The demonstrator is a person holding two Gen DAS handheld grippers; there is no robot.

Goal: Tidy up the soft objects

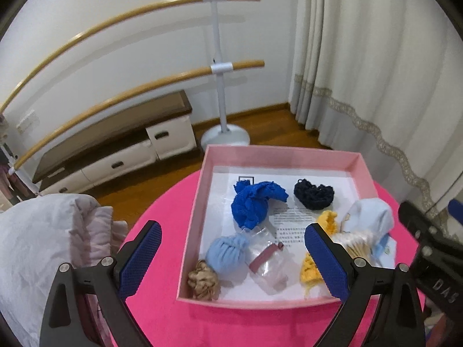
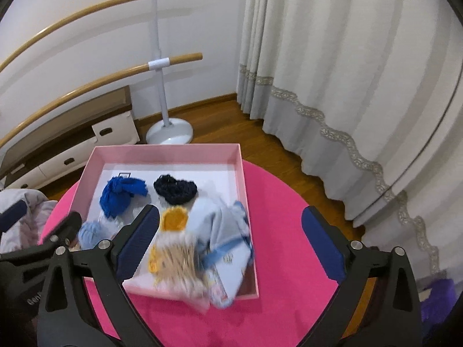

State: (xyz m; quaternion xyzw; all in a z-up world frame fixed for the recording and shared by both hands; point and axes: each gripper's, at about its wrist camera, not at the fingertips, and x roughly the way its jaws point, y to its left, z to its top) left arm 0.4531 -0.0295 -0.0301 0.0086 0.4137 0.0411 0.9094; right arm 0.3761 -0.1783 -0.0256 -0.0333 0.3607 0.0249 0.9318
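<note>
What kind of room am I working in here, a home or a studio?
Most likely a room in a home, perhaps one used for dance practice. A freestanding ballet barre stands by the wall beside a low drawer cabinet, long cream curtains hang to the wood floor, and crumpled bedding lies nearby.
</note>
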